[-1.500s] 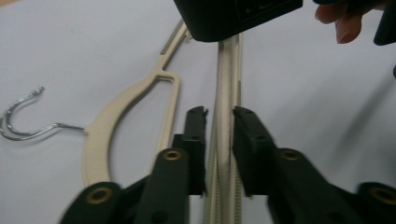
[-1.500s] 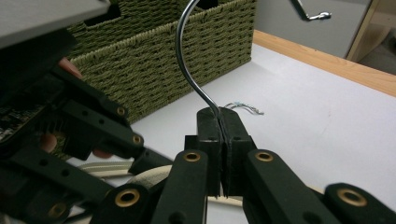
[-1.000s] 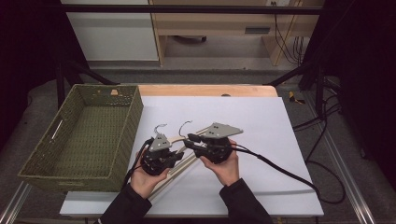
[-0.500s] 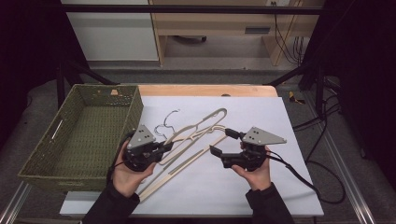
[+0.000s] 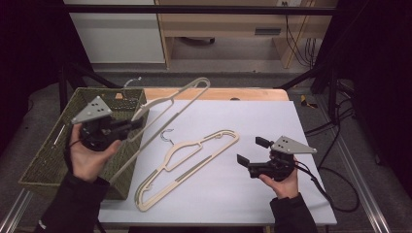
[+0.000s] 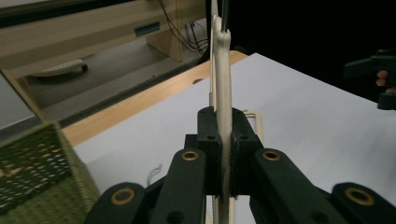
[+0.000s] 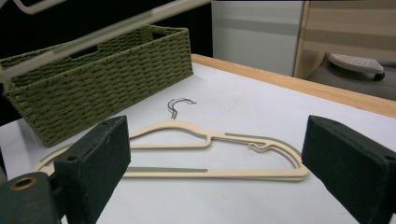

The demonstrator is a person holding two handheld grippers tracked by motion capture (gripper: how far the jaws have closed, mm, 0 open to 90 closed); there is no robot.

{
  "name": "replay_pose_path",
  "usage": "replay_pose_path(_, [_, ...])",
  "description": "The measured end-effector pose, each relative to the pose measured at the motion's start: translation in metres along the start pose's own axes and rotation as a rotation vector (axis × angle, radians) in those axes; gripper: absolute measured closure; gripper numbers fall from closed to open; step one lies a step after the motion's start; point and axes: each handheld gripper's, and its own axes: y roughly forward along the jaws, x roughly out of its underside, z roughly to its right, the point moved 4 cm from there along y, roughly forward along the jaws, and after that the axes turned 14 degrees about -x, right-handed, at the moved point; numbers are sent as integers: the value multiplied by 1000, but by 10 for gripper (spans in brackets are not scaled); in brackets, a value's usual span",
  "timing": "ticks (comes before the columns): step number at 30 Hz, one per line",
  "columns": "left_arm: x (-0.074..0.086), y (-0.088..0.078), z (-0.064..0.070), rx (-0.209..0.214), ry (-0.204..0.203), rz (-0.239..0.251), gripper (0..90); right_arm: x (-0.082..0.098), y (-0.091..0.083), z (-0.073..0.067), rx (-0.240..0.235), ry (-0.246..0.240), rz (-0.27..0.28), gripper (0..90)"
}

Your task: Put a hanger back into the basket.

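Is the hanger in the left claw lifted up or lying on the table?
Lifted: the left gripper clamps the raised hanger above the basket.

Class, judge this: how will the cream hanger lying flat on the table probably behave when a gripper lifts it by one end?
The hanger on the table looks thin and open-framed, so probably light. Its twin, pinched in the left gripper, keeps its shape in the air, suggesting stiffness. Held off-centre, it would likely tilt.

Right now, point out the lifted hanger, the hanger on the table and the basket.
lifted hanger (image 5: 187,99), high view, upper arm.
hanger on the table (image 7: 187,127), right gripper view, shoulder below the hook.
basket (image 7: 116,74), right gripper view, woven side wall.
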Motion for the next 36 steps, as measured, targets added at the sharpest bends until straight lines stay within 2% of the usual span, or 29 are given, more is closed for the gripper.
replay_pose_path(1, [-2, -2, -7, -9, 1, -1, 856, 0, -1, 1, 2, -2, -1, 84])
replay_pose_path(2, [-2, -2, -7, -9, 1, -1, 855, 1, -2, 2, 6, 3, 1, 83])
replay_pose_path(3, [-5, -4, -21, -22, -1, -6, 856, 1, -3, 3, 9, 4, -3, 81])
replay_pose_path(5, [-6, -6, -35, -35, 7, -6, 856, 2, -4, 4, 27, -6, -9, 78])
replay_pose_path(8, [-4, -8, -54, -45, -12, -10, 856, 2, -5, 4, 29, -11, -12, 72])
replay_pose_path(16, [13, -11, -100, -79, -12, -20, 855, 2, -8, 6, 24, 2, -3, 65])
replay_pose_path(17, [13, -11, -100, -79, -12, -20, 855, 2, -8, 6, 24, 1, -5, 65])
replay_pose_path(18, [20, -11, -109, -98, -3, -29, 855, 2, -8, 7, 23, 1, -3, 65])
replay_pose_path(19, [20, -11, -109, -98, -3, -29, 855, 2, -8, 6, 22, 3, -3, 65])
replay_pose_path(20, [26, -12, -118, -121, 11, -37, 855, 2, -8, 6, 20, 3, -3, 65])
replay_pose_path(21, [26, -12, -118, -121, 11, -37, 855, 2, -8, 6, 19, 4, -6, 65])
replay_pose_path(22, [32, -13, -127, -138, 28, -50, 855, 2, -7, 6, 21, 3, -6, 65])
replay_pose_path(27, [47, -12, -143, -160, 45, -78, 855, 3, -6, 6, 20, 4, -6, 65])
replay_pose_path(29, [50, -12, -145, -165, 48, -86, 855, 3, -6, 6, 19, 3, -14, 66])
replay_pose_path(30, [57, -11, -150, -178, 57, -104, 855, 3, -6, 7, 19, 2, -14, 65])
replay_pose_path(35, [72, -7, -158, -197, 58, -135, 855, 4, -4, 7, 23, 6, -15, 66])
replay_pose_path(36, [79, -5, -162, -197, 41, -147, 855, 4, -4, 7, 23, 6, -21, 66])
